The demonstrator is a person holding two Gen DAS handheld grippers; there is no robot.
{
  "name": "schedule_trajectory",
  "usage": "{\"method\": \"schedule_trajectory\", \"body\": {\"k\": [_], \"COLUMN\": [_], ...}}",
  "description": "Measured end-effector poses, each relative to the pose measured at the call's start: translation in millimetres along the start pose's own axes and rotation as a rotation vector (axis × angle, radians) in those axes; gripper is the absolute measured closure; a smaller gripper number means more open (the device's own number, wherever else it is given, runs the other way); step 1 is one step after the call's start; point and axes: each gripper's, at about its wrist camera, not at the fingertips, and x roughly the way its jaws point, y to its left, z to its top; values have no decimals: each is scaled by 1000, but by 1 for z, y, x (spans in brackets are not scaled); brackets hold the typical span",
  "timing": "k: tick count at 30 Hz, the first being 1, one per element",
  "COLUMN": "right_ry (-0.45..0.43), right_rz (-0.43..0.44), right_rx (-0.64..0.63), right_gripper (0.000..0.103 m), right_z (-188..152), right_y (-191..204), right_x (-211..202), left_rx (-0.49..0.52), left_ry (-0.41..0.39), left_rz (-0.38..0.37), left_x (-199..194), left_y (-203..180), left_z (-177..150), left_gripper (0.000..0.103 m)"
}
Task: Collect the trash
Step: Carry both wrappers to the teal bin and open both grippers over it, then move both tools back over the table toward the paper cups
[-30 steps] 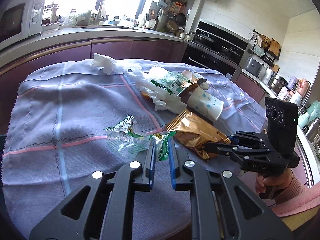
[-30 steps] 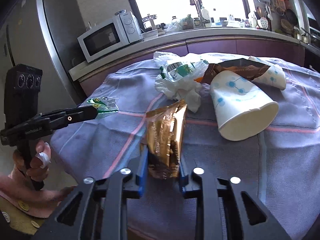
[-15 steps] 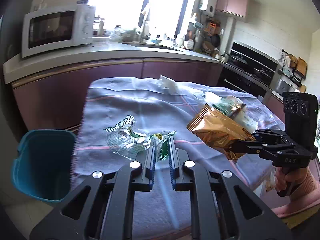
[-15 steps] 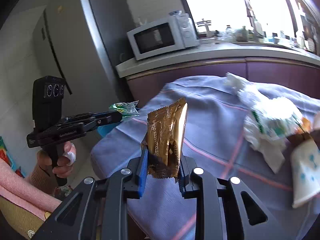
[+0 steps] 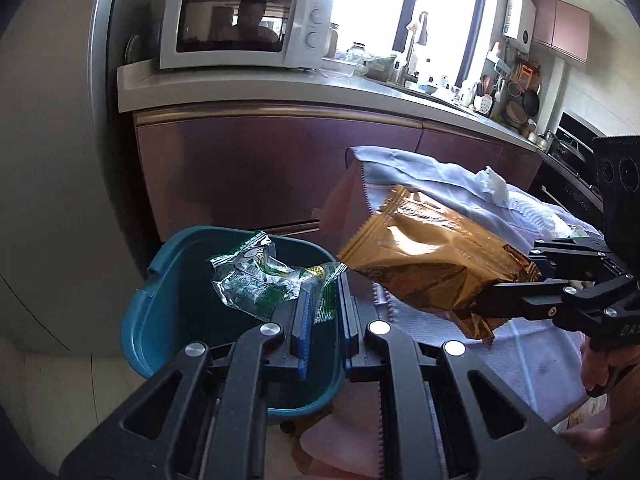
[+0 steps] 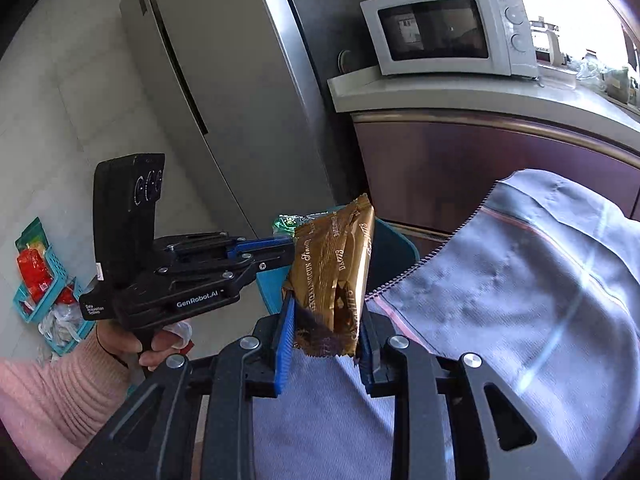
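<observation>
1. Left wrist view gives me the inside of the teal plastic waste bin [image 5: 168, 316] on the floor beside the table; the right wrist view shows only a slice of that bin [image 6: 390, 258] behind the wrapper.
2. My left gripper [image 5: 322, 312] has its blue-padded tongs narrowed onto the crumpled clear-and-green plastic wrapper [image 5: 260, 280], which hangs directly above the bin's opening.
3. My right gripper [image 6: 325, 334] is clamped on the bottom edge of the shiny gold foil snack bag [image 6: 334, 276], held upright. From the left wrist view that bag [image 5: 424, 264] sits just to the right of the bin, over the table's corner.
4. Right wrist view alone shows the person's left hand [image 6: 156, 340] on the pistol grip, the tall grey refrigerator [image 6: 224, 92], and a small teal basket of red packets [image 6: 38, 276] on the floor. Left wrist view alone shows a crumpled white tissue [image 5: 494, 188] on the lilac checked tablecloth [image 5: 420, 176].
5. Both views catch the white microwave [image 5: 240, 26] on the counter.
6. Against half a second ago, both wrappers have travelled off the tabletop toward the bin, which has gone from the far left of my left view to the middle. Both grips are unchanged.
</observation>
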Motion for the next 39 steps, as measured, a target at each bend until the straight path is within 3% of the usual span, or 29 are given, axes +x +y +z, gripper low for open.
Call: {"method": "schedule_trajectory", "body": {"k": [8,10,12,18,21,30,34,39], "right_ry": [116,132,144,151,154,133,104,20], "right_rz": [-6,-15,-20,-39,-65,-42,-40,-52], "right_rx": [44,55,69,103,111,127,121,91], "right_gripper": [74,68,58,50,44,40,40,40], "right_z": [28,31,33,34,34,26,19,2], "right_y": [-11,-13,-15,-21,-25,-35,-35,-32], "right_x": [66,77,86,94,93,89,76,30], "left_rx": [-60,-67,-82,-90,-92,-124,-121,-93], "left_ry": [63,78,96,118,118,85,51,-25], "left_rz": [17,28,27,52,63,99,89,35], "left_x": [41,49,56,68,70,56,41,18], "left_y": [29,33,37,40,40,37,30,8], "left_z": [-3,-4,-6,-12,-13,-14,-12,-1], "left_gripper": [90,90,80,75,73,73,72,65]}}
